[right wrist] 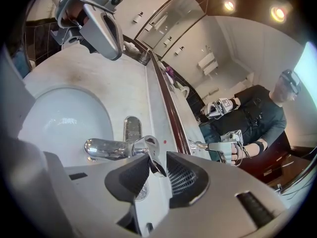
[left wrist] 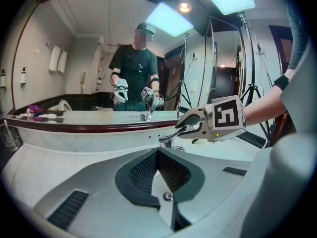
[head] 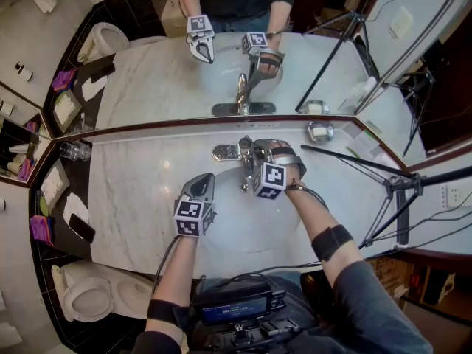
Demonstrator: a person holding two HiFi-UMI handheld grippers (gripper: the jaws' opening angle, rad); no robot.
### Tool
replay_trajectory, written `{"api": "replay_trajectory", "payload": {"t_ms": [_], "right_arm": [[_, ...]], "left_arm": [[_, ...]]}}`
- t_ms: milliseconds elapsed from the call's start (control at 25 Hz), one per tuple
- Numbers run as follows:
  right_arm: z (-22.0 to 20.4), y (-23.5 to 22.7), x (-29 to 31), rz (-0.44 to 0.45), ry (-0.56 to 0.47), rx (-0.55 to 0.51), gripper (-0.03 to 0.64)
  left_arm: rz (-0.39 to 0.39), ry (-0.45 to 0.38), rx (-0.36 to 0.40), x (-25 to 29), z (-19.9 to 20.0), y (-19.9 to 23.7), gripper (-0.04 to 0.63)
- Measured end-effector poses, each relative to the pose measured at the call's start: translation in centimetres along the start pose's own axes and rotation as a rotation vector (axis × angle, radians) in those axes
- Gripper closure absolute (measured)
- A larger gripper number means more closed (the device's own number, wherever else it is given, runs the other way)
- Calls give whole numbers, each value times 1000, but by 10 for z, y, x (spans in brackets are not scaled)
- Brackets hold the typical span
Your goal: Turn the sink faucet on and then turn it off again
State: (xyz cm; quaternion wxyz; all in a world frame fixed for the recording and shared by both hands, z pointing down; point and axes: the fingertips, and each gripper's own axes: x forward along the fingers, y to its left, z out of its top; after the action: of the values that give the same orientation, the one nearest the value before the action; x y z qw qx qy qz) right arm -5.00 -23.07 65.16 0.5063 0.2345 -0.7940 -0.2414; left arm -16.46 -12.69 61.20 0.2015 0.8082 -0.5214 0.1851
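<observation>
Chrome faucet lever (right wrist: 154, 161) lies lengthwise between right gripper (right wrist: 157, 156) pads, clamped there; next move likely swings lever along that axis. Left gripper (left wrist: 157, 151) closed, empty, farther off.

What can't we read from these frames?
- Water on or off: in the right gripper view the spout outlet faces away; in the head view the right gripper mostly covers it.
- Tilt of handle: only its tip shows between the jaws; in the left gripper view the right gripper hides it.
- Head view: shiny item is too small to name.
</observation>
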Motion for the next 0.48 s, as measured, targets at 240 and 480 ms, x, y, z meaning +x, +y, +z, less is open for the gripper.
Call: {"api": "replay_trajectory", "payload": {"t_ms": [240,480], "right_arm": [[-1,1,3,19,3,54,491],[-8,4,5,42,52,60,486]], "left_arm": [[4,-2,-1,-1,1,0,594],[13,-4,2,-4,1,1,594]]}}
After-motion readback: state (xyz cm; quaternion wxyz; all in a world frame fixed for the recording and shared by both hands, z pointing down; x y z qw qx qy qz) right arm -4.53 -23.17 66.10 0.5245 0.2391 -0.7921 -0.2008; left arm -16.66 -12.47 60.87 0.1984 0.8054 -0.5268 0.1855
